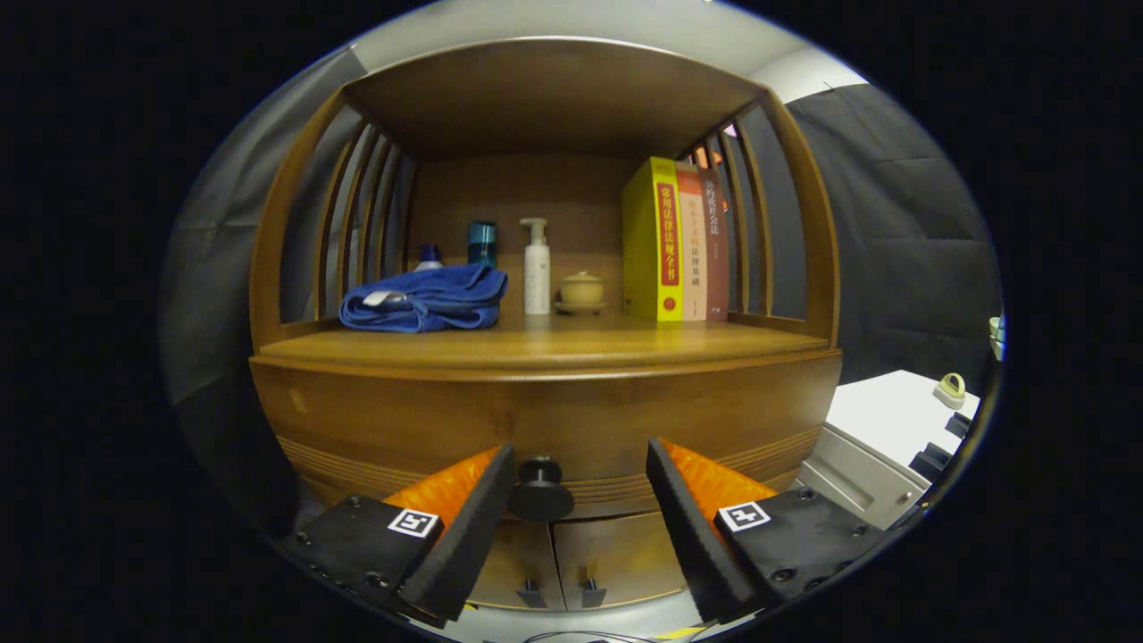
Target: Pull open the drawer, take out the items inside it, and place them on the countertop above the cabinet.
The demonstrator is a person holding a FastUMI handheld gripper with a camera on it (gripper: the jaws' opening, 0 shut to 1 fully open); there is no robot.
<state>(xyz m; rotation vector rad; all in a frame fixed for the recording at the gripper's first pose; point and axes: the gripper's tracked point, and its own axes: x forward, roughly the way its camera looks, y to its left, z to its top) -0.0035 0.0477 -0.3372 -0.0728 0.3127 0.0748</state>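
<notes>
The drawer (545, 429) front hides whatever lies inside; the gripper (580, 473) fingers spread wide around its knob (539, 489), contact unclear, while a folded blue towel (424, 299) covers most of two bottles behind it

Recording booth: wooden cabinet (545, 420), books (676, 241).

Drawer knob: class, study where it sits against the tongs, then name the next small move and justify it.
Probably close the tongs on the drawer knob. They stand open with the knob between them, nearer the left finger, and the drawer looks shut, so a grip must come before any pull.
</notes>
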